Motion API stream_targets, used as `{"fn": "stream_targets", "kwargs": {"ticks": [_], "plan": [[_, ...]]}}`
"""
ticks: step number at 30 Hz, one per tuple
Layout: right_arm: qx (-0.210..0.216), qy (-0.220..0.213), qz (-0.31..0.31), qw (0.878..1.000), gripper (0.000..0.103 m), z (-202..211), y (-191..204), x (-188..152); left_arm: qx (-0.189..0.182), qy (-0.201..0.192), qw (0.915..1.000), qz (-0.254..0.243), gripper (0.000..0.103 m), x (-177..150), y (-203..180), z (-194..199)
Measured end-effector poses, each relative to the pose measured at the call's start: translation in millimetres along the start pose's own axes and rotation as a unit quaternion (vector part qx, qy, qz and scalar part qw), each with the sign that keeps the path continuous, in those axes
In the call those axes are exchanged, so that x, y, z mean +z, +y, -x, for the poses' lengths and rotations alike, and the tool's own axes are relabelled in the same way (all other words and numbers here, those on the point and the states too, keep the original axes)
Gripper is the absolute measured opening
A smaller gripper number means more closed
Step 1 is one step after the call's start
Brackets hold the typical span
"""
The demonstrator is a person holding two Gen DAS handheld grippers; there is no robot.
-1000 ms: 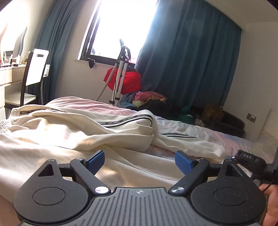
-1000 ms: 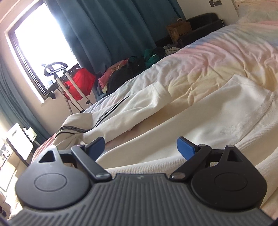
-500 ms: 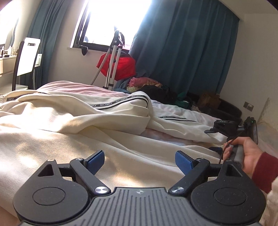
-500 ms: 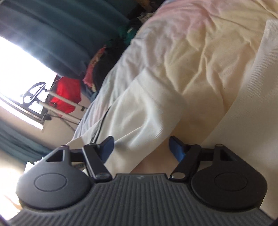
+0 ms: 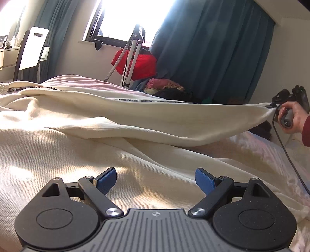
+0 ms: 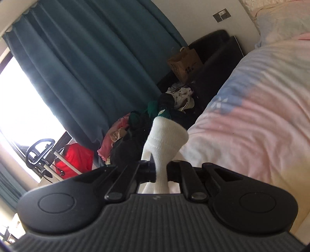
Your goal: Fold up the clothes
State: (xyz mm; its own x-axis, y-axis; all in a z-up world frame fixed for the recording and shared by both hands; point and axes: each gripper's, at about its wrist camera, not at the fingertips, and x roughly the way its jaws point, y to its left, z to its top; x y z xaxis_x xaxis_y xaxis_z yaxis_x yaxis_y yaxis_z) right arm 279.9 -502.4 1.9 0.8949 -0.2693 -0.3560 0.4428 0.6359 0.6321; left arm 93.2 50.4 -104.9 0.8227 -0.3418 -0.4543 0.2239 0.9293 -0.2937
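On the bed [image 5: 267, 155], one cream garment [image 5: 135, 120] — right gripper [image 6: 161, 170] pinching its cuff [image 6: 166, 135], left gripper [image 5: 156, 179] spread.

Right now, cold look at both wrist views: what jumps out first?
The right tongs, shut on a white sleeve cuff, which fans out past their tips in the right wrist view. In the left view that cream sweater is pulled taut across the bed toward the right hand. The left tongs hang open over the cloth, and the bright window glares behind.

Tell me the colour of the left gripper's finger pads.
Blue pads, clearest in the left wrist view.
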Motion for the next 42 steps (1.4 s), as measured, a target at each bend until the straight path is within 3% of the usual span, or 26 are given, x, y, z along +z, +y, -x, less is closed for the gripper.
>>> {"fn": "stream_targets", "kwargs": {"ticks": [9, 12, 17, 21, 24, 27, 29, 30, 31, 32, 35, 42], "plan": [[-0.108, 0.102, -0.059, 0.987, 0.007, 10, -136, -73, 0.004, -0.018, 0.9997, -0.014, 0.09, 1, -6, 15], [-0.098, 0.096, -0.057, 0.989, 0.007, 22, -138, -72, 0.008, -0.02, 0.9996, -0.018, 0.09, 2, -8, 17], [-0.053, 0.038, -0.017, 0.998, 0.007, 50, -110, -47, 0.008, -0.023, 0.9995, -0.021, 0.09, 7, -11, 21], [-0.077, 0.035, -0.011, 0.996, 0.007, 55, -128, -55, 0.006, -0.026, 0.9995, -0.019, 0.09, 9, -11, 28], [-0.091, 0.055, -0.003, 0.994, 0.007, 57, -148, -73, 0.008, -0.03, 0.9994, -0.017, 0.09, 11, -10, 32], [-0.105, 0.076, 0.004, 0.992, 0.016, 58, -169, -92, 0.021, -0.04, 0.999, -0.009, 0.09, 16, -9, 38], [-0.116, 0.087, 0.034, 0.989, 0.031, 65, -165, -94, 0.034, -0.052, 0.998, -0.013, 0.09, 16, -12, 46], [-0.119, 0.088, 0.055, 0.987, 0.057, 72, -157, -94, 0.037, -0.056, 0.9976, -0.016, 0.09, 16, -13, 50], [-0.118, 0.085, 0.079, 0.986, 0.092, 81, -148, -94, 0.037, -0.056, 0.9976, -0.019, 0.09, 16, -14, 53], [-0.114, 0.078, 0.1, 0.985, 0.101, 92, -139, -94, 0.036, -0.057, 0.9975, -0.019, 0.09, 16, -15, 56], [-0.083, 0.051, 0.155, 0.983, 0.103, 140, -112, -100, 0.035, -0.06, 0.9975, -0.013, 0.09, 18, -15, 62], [0.001, 0.043, 0.224, 0.974, 0.103, 246, -57, -129, 0.046, -0.076, 0.9957, -0.025, 0.09, 18, -19, 86]]}}
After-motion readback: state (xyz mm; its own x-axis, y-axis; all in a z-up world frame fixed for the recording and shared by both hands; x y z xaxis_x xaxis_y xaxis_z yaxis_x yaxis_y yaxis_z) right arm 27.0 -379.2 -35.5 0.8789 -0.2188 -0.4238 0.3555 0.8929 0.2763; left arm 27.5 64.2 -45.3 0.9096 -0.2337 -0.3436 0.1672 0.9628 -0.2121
